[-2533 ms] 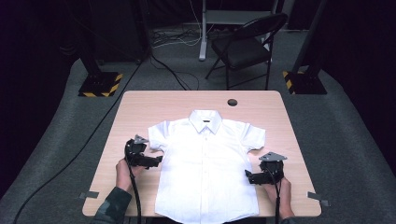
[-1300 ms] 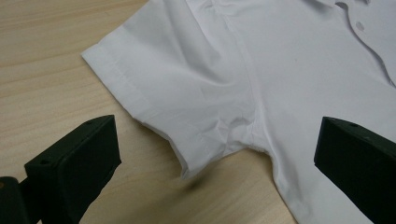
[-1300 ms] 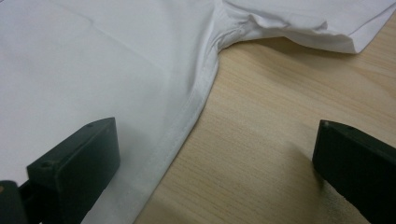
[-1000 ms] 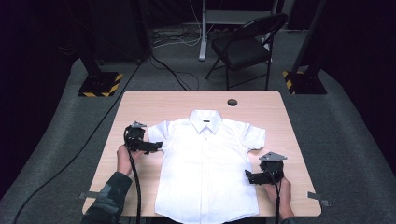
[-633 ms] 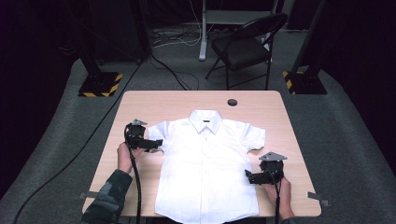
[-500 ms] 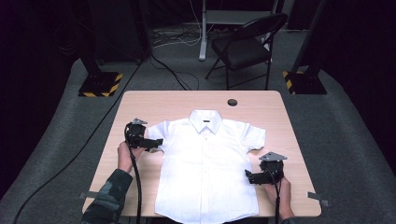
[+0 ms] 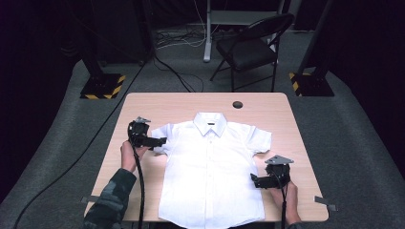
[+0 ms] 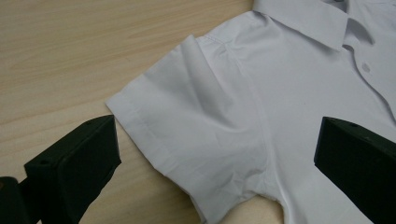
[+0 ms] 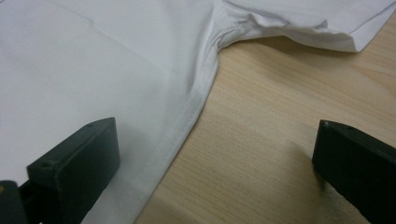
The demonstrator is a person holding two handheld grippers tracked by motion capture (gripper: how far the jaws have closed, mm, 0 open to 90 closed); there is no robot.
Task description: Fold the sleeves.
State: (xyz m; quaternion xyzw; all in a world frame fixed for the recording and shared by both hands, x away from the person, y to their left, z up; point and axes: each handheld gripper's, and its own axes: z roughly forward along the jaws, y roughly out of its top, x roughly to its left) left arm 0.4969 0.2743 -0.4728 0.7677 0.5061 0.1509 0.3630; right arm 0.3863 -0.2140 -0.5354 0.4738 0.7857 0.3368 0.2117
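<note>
A white short-sleeved shirt (image 7: 212, 171) lies flat and face up on the wooden table (image 7: 167, 102), buttoned, with its collar (image 7: 210, 123) pointing to the far side and its bottom hem close to the near edge of the table. The right gripper (image 7: 258, 181) sits near the front, just beside the shirt's right side seam, below the sleeve. Its jaws are wide apart and hold nothing; in the right gripper view one jaw is over the white cloth and the other is over bare wood, with the seam (image 9: 189, 109) running between them. A bit farther back, the left gripper (image 7: 160, 141) is at the other sleeve (image 8: 187, 121). Its jaws are wide apart too, one over the wood and one over the shirt's front, and the sleeve lies flat between them. There is bare wood on both sides of the shirt and a wide strip beyond the collar. A small dark round spot (image 7: 237, 104) is on the far part of the table. Past the table stands a black folding chair (image 7: 250, 45) on the grey floor.
</note>
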